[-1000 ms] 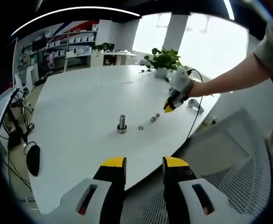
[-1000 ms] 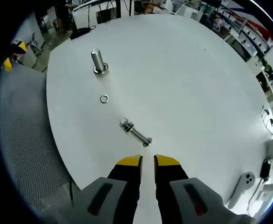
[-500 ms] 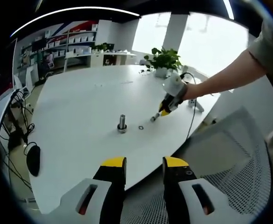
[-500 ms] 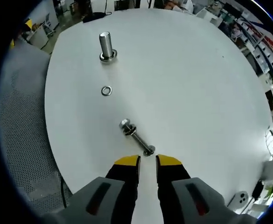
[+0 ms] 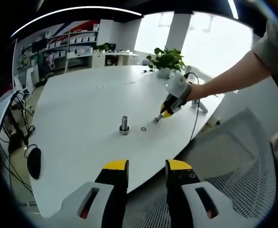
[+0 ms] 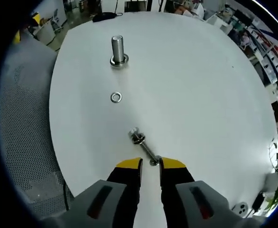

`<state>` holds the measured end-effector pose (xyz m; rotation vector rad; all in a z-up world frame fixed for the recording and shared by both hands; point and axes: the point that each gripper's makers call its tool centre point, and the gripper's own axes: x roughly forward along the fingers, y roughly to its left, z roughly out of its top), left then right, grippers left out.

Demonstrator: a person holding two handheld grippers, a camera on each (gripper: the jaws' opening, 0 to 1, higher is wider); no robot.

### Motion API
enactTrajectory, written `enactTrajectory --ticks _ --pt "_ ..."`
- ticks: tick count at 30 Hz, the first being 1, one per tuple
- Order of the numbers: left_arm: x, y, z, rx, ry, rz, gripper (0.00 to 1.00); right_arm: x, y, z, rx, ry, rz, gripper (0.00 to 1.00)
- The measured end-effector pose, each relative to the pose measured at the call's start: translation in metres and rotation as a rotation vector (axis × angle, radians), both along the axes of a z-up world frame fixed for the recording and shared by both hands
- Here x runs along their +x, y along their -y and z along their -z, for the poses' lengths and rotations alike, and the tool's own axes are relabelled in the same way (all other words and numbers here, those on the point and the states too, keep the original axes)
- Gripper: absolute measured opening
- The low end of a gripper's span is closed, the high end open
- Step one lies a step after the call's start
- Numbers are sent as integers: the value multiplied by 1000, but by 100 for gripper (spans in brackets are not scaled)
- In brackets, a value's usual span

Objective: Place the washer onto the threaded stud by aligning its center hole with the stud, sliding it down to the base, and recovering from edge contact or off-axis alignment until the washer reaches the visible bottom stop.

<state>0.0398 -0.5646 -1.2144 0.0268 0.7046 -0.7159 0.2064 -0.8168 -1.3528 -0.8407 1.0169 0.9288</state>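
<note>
Right claw (image 6: 150, 164), slightly apart, straddles the bolt (image 6: 144, 147); left claw (image 5: 146, 166) apart beyond the table (image 5: 82, 104).

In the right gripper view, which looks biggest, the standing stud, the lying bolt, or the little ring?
1. Lying bolt, longest, though it is nearer the camera.
2. Threaded stud, close behind, so that order is unsure.
3. Washer, clearly smallest.

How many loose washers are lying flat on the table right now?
1: the washer lies on the white table between the upright stud and the lying bolt. Others may sit on the bolt.
</note>
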Motion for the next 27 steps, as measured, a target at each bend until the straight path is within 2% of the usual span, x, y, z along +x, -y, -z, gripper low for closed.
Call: enactTrajectory --ticks 3,5,9,14,20,23,27 --pt "0 0 0 1 0 1 29 -2 -4 -2 26 -3 -5 17" --pt "0 0 0 2 0 1 29 5 1 -1 -8 30 -19 17" --pt "0 0 0 1 -1 -1 29 4 10 8 -22 -8 20 19" --pt "-1 0 1 4 -5 1 29 0 4 11 -24 -17 -6 20" --pt "-1 0 1 4 -5 0 29 0 -5 5 -7 5 -55 20" --pt "-1 0 1 4 -6 0 29 -7 -8 5 0 -16 -80 20" --pt "-1 0 1 4 -5 2 29 -2 -4 6 -19 14 -97 20"
